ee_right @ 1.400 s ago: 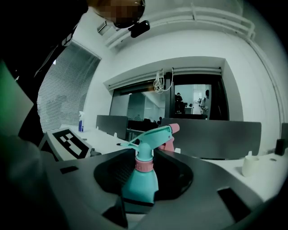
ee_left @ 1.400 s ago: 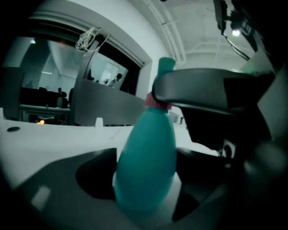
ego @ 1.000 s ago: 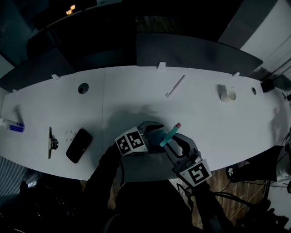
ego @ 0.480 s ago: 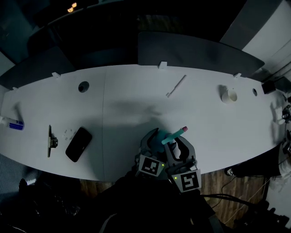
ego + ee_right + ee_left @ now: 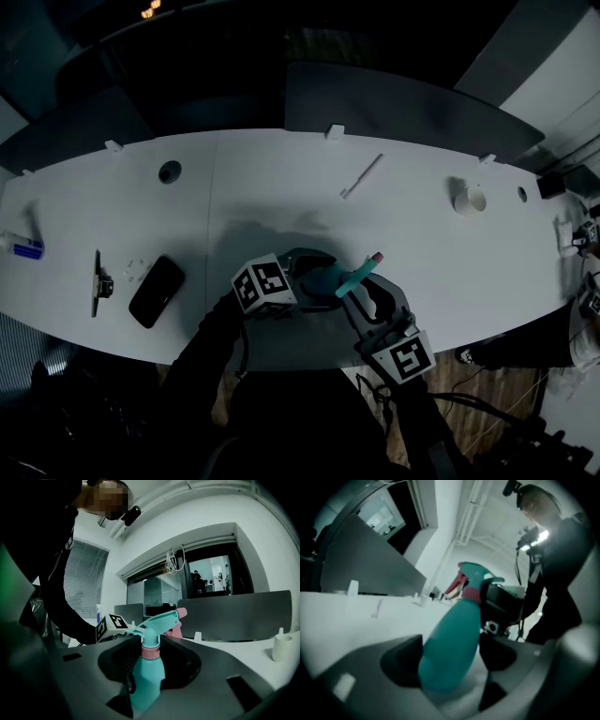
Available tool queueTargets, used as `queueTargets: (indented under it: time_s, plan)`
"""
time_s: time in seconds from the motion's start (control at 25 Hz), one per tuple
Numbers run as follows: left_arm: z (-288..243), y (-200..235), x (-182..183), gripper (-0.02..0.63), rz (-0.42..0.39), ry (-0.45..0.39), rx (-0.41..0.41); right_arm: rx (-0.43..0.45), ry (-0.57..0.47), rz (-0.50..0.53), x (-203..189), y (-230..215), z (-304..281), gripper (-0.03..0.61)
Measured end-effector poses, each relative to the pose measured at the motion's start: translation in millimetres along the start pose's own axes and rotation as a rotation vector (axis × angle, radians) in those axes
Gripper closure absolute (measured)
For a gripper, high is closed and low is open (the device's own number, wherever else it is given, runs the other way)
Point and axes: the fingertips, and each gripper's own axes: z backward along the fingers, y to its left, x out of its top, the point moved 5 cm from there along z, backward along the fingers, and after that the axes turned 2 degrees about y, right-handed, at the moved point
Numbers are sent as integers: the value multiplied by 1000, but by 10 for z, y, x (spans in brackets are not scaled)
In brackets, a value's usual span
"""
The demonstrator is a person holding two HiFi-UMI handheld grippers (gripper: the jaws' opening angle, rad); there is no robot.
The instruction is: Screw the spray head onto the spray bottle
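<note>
Closest to you, your right gripper [image 5: 150,660] sits over the near edge of the white table [image 5: 281,187], with its marker cube [image 5: 405,354] toward your body. Its jaws are closed on the neck of the spray bottle [image 5: 452,644], with the pads on either side of the pink collar [image 5: 151,653]. The teal spray head [image 5: 157,620] sits on that collar. Its pink-tipped nozzle [image 5: 375,256] points away from you and to your right.

Just to the left of it, your left gripper [image 5: 305,274] has the bottle's wide teal body between its jaws. They stand wide, and both pads rest against the bottle's sides. Its marker cube [image 5: 264,284] faces up. The two grippers are close together on the one bottle, left on the body and right at the neck. The bottle leans with its head toward the far right. You cannot tell whether its base touches the table.

Farther to your left, a black phone [image 5: 157,291] lies flat on the table. A thin dark object [image 5: 97,284] lies beside it, and a blue-and-white item [image 5: 21,246] lies at the left end.

Beyond the bottle, a white stick [image 5: 362,176] lies at a slant. A small white cup-like thing [image 5: 469,198] stands well to the right. A round hole [image 5: 170,172] opens in the tabletop on the far left. A dark panel [image 5: 403,103] runs behind the far edge.
</note>
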Motion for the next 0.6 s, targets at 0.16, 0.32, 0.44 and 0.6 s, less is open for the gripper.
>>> queueTargets:
  time_s: [0.16, 0.32, 0.44, 0.6]
  plan:
    - [17, -104, 17, 262, -5, -81, 261, -68, -21, 31, 19, 7, -7, 448]
    - [-34, -260, 17, 272, 39, -197, 671, -214, -27, 52, 28, 69, -7, 448]
    - [-68, -324, -29, 278, 17, -214, 783, -246, -21, 36, 12, 105, -4, 448]
    - [134, -198, 87, 225, 21, -214, 504, -156, 5, 18, 1, 67, 2, 448]
